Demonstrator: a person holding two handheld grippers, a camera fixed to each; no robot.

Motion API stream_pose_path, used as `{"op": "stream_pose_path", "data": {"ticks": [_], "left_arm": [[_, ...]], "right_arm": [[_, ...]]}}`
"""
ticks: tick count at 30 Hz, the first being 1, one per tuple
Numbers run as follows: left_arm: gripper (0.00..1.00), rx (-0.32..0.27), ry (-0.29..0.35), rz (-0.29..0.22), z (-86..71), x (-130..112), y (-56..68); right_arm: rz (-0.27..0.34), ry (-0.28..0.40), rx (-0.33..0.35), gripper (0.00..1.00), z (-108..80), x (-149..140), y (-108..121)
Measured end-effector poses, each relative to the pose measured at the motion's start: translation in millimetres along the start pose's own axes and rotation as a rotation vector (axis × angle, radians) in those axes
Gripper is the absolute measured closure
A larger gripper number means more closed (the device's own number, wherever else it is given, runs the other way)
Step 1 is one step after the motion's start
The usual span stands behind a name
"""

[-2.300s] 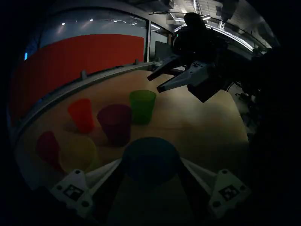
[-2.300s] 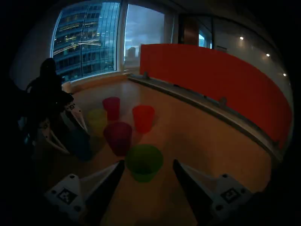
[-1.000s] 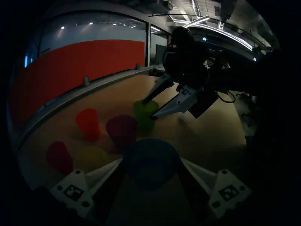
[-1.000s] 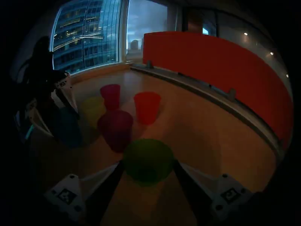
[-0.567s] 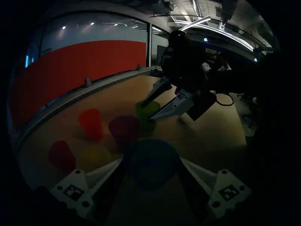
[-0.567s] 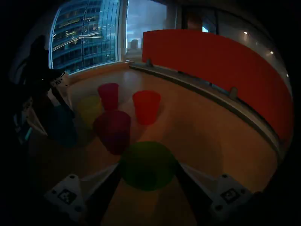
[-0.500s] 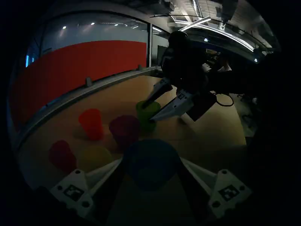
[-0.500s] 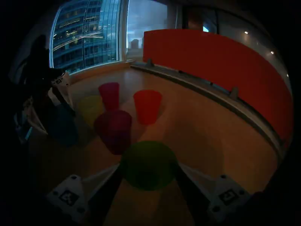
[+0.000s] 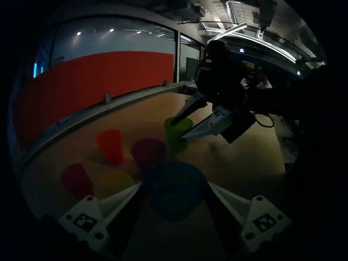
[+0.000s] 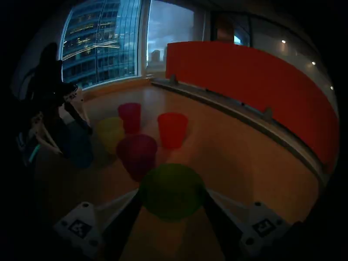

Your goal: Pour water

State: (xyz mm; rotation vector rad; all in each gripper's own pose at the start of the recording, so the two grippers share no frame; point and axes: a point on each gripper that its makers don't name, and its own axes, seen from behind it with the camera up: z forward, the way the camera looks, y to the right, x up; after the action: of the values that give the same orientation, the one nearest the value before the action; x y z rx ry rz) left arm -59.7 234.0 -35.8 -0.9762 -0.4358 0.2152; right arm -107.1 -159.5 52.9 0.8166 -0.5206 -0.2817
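Reading the left gripper view from the lower left, four loose cups stand on the wooden tabletop (image 9: pixel 243 156): a dark red plastic cup (image 9: pixel 76 179), a yellow plastic cup (image 9: pixel 112 183), an orange-red plastic cup (image 9: pixel 110 145) and a purple plastic cup (image 9: pixel 148 152).

At bottom centre, the left gripper (image 9: pixel 174 185) clasps a blue plastic cup (image 9: pixel 174 199), with one finger on each side. Right of centre, the right gripper (image 9: pixel 176 131) grasps a green plastic cup (image 9: pixel 179 142) in the same way. Both held cups appear upright. The light is too dim to tell the water level in either.

Hazards, as judged:
- Tapered, smooth walls may slide through the fingers when a cup tilts.
- An excessive squeeze may buckle a thin wall and eject water.
- Misaligned rims would send the stream onto the tabletop.
- A low swing could topple the nearby purple cup.
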Motion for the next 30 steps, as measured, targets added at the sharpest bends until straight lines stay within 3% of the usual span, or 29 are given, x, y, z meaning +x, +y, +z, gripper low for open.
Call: {"op": "stream_pose_path", "data": {"ticks": [17,30], "left_arm": [[0.12,0.087,0.129,-0.023,-26.5,41,-8.2],[0.12,0.143,0.224,-0.044,-41.6,66,-15.4]], "right_arm": [[-0.008,0.161,-0.029,0.08,-48.3,59,-16],[-0.014,0.292,-0.056,0.08,-74.5,94,-27]]}}
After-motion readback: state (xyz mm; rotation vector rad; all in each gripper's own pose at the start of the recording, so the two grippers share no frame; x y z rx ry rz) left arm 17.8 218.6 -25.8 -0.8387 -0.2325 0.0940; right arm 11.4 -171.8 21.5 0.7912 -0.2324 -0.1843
